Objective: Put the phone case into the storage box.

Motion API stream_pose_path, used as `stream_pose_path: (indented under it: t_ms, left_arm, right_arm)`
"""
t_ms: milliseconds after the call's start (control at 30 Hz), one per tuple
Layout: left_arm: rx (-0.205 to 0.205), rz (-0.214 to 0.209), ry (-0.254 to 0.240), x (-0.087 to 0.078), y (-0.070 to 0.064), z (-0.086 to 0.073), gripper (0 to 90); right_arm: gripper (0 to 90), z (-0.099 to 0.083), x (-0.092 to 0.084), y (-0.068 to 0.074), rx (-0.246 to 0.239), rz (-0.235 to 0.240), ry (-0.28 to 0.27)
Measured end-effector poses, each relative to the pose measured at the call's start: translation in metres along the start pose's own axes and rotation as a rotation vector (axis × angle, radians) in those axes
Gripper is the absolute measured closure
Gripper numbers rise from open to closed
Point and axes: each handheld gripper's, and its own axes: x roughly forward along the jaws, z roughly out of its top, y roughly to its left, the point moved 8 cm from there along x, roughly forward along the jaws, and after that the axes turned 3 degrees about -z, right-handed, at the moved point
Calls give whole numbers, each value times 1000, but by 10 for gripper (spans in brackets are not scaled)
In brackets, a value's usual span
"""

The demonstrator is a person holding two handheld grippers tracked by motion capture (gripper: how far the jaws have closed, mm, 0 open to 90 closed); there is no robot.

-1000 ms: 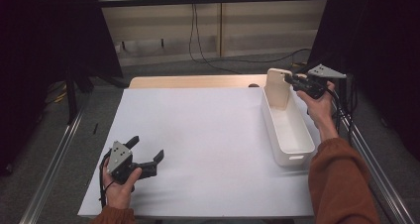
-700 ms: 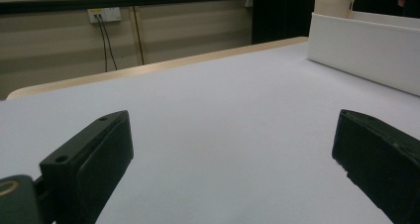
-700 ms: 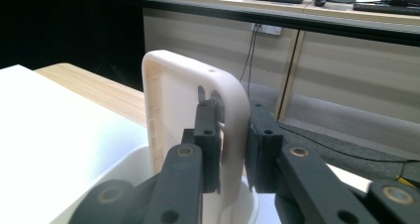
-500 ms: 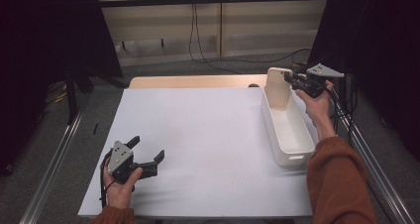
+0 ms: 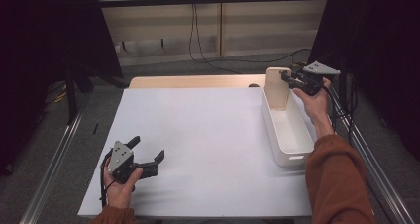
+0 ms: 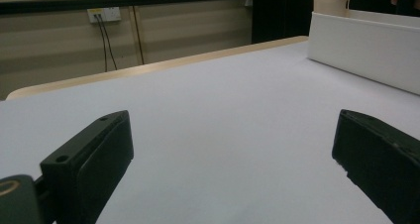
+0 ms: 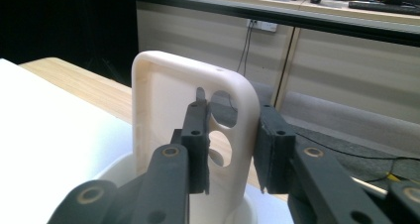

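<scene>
**Observer:** Where's the case relative to your claw?

**Operator:** I have the cream soft-plastic phone case standing upright, long axis vertical, at the far end of the long white plastic bin. Its rounded edge sits between my right gripper's jaws, which have just been opening; the right pad stands off it, so I count it released. My left gripper rests far off at the near left, jaws wide and empty.

**Observer:** Surface?

**Operator:** A white sheet over the wooden table; beige wall panels with cables behind.
</scene>
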Motion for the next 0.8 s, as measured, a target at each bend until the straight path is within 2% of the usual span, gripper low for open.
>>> stream_pose_path:
  t_ms: [533, 800]
  left_arm:
    - [-3, 3, 0, 1, 0, 0, 27]
    - [-1, 3, 0, 1, 0, 0, 27]
  right_arm:
    - [599, -2, 7, -2, 12, -10, 9]
    - [475, 0, 12, 1, 14, -2, 20]
